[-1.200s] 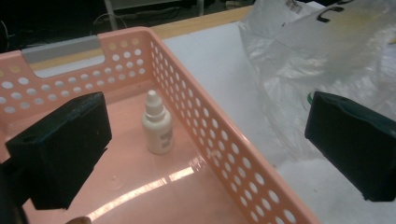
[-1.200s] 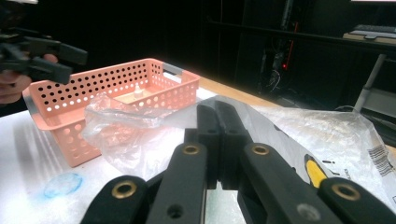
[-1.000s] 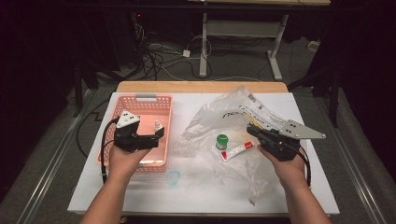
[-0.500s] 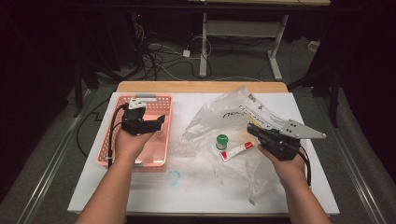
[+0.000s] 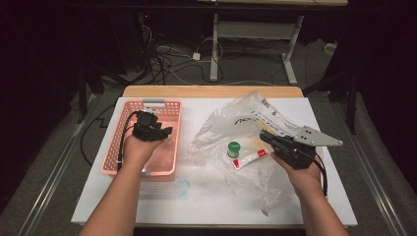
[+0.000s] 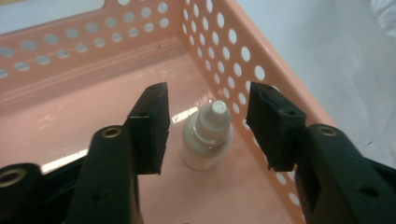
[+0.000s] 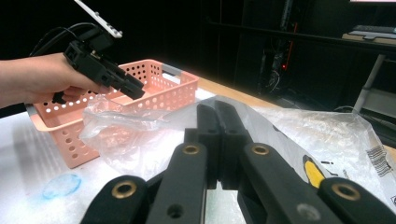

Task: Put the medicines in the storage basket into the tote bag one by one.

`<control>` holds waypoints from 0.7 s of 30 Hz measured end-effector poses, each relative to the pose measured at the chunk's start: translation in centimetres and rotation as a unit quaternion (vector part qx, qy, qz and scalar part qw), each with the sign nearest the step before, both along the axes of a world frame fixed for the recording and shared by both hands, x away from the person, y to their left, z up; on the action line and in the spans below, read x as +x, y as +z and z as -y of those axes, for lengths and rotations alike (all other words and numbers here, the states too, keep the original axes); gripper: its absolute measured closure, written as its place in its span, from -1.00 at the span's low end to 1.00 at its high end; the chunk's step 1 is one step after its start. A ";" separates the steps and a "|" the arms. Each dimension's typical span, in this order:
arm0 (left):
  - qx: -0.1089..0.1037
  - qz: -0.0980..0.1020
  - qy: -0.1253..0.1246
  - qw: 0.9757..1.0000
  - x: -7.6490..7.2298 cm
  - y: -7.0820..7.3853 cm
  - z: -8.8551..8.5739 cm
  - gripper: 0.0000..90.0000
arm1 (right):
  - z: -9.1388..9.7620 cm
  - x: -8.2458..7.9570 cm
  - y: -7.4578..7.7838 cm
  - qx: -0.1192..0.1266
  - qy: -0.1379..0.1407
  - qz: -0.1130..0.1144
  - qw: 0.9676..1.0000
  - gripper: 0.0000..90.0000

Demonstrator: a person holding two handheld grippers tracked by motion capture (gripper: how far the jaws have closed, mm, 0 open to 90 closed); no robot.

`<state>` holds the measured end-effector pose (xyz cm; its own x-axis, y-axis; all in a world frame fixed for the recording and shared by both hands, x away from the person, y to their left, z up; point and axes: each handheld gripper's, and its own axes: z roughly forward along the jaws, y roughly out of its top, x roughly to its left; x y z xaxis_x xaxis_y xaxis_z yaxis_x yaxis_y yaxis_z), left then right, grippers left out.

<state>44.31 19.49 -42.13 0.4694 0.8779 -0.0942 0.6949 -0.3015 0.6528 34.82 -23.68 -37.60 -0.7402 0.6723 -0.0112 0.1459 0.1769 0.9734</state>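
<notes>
**Left fingers drop into the basket, either side of the small bottle**

Since the earlier frames the left hand has travelled from the near end of the basket (image 5: 110, 164) toward its middle and sunk inside it, and its fingers have just been closing with the bottle between them.

Nearest to the left gripper (image 6: 208, 128), the two fingers (image 6: 149, 126) stand apart, neither pad touching anything. Just beyond them the small white bottle (image 6: 208, 140) stands upright on the pink floor, cap up, close to the perforated side wall. Its long axis runs vertical, across the closing line, so a little more reach and a squeeze should catch the body below the cap.

Farther off on the counter (image 5: 211, 201), the right gripper (image 5: 268, 137) rests over the clear plastic bag (image 5: 236, 123), fingers pressed together on nothing. A green-capped jar (image 5: 233, 149) and a tube (image 5: 250, 158) lie by it, well apart from the basket.
</notes>
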 end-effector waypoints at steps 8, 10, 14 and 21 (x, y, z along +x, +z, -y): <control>0.011 0.015 -0.007 1.000 -0.2 -0.2 0.5 0.54 | 0.1 0.0 0.0 0.000 -0.001 0.001 1.000 1.00; 0.013 0.018 -0.007 1.000 -0.2 -0.3 0.6 0.55 | 0.0 0.0 0.0 0.001 -0.002 0.001 1.000 1.00; 0.021 0.025 -0.007 0.999 -0.3 -0.3 1.0 0.56 | 0.1 -0.1 0.0 0.000 -0.001 0.001 1.000 1.00; 0.009 0.030 -0.002 1.000 -0.5 0.2 0.9 0.56 | 0.1 0.0 0.0 -0.001 -0.001 0.001 1.000 1.00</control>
<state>43.80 18.58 -41.96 0.4775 0.8772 -0.0505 0.6536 -0.3162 0.6877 34.77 -23.82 -37.57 -0.7388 0.6738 -0.0143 0.1436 0.1780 0.9735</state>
